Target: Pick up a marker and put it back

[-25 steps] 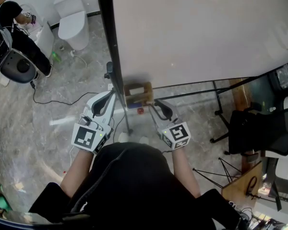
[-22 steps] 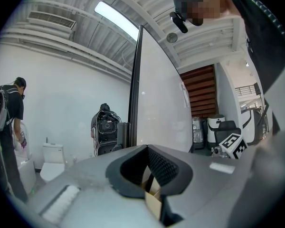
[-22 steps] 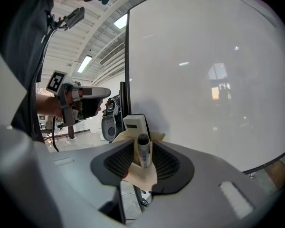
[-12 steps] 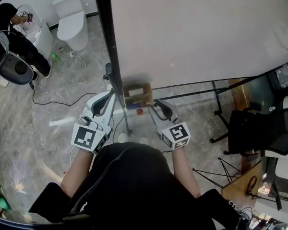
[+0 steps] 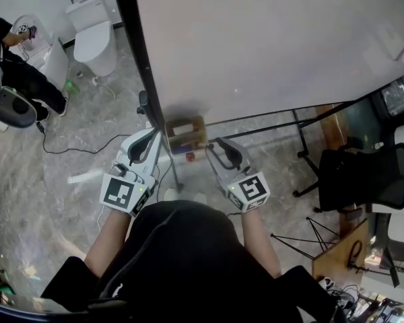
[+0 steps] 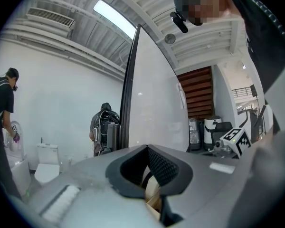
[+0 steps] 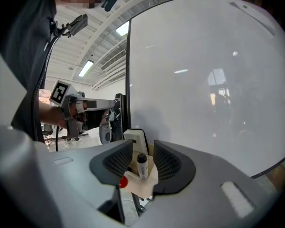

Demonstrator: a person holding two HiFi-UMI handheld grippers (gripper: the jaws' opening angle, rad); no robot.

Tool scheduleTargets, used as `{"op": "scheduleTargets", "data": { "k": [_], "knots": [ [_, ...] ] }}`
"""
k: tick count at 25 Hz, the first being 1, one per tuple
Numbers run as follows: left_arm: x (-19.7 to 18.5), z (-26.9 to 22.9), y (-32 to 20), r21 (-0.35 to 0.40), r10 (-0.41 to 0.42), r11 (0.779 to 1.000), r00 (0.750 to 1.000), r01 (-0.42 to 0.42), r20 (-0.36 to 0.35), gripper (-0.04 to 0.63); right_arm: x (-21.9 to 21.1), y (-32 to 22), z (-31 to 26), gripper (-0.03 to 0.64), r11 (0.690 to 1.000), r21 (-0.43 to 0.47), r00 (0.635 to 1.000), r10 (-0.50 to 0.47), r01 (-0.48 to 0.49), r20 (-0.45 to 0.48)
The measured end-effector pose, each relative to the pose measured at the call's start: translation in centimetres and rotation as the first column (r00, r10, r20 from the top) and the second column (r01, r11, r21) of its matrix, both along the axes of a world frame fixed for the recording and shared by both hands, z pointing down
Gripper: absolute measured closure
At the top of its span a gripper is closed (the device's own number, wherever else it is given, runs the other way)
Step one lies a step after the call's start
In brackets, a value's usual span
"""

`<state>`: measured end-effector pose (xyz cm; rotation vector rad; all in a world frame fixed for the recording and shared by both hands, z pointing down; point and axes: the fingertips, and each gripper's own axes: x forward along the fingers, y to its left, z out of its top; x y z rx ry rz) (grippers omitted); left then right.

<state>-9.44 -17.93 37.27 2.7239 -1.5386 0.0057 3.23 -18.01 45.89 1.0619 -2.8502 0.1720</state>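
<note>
A wooden holder [image 5: 183,132] hangs at the lower edge of a whiteboard [image 5: 276,46]. In the right gripper view a marker [image 7: 142,166] with a black cap stands upright in this holder [image 7: 146,180], beside a white eraser [image 7: 135,139] and a red cap [image 7: 124,182]. My right gripper [image 7: 142,158] is open; its jaws have just been opening. The marker shows in the gap between them, with neither pad touching it. From above, the right gripper [image 5: 220,147] sits just right of the holder. My left gripper [image 5: 155,134] is level at the holder's left, jaws together and empty [image 6: 149,171].
The whiteboard's black frame [image 5: 138,66] and stand legs [image 5: 303,153] run across the marble floor. A black office chair [image 5: 360,180] stands at the right. At the far left are a toilet [image 5: 94,36], a person [image 5: 13,66] and a floor cable [image 5: 74,147].
The right gripper's jaws have spread wider and it has lifted a little beside the holder. The left gripper has stayed put. The head view has shifted slightly.
</note>
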Motion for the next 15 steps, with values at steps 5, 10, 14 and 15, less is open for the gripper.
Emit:
{"op": "scheduleTargets", "data": {
  "k": [5,10,14,15],
  "knots": [
    [0.9,-0.1,-0.1,-0.001,0.024,1.000,1.000,-0.024,0.000,0.591,0.3,0.9,-2.2,0.473,0.999,0.031,1.000,-0.005,0.004,0.021],
    [1.9,0.0,0.0,-0.001,0.052,0.999,0.999,-0.052,-0.002,0.591,1.0,1.7,-4.5,0.530,0.996,0.083,0.999,0.011,-0.014,0.038],
    [2.8,-0.1,-0.1,-0.001,0.074,0.997,0.997,-0.074,-0.008,0.591,1.9,2.1,-6.4,0.569,0.992,0.122,0.998,0.037,-0.044,0.059],
    [3.0,-0.1,-0.1,0.000,0.080,0.997,0.997,-0.080,-0.008,0.591,2.1,2.3,-6.9,0.577,0.990,0.128,0.997,0.043,-0.052,0.067]
  ]
}}
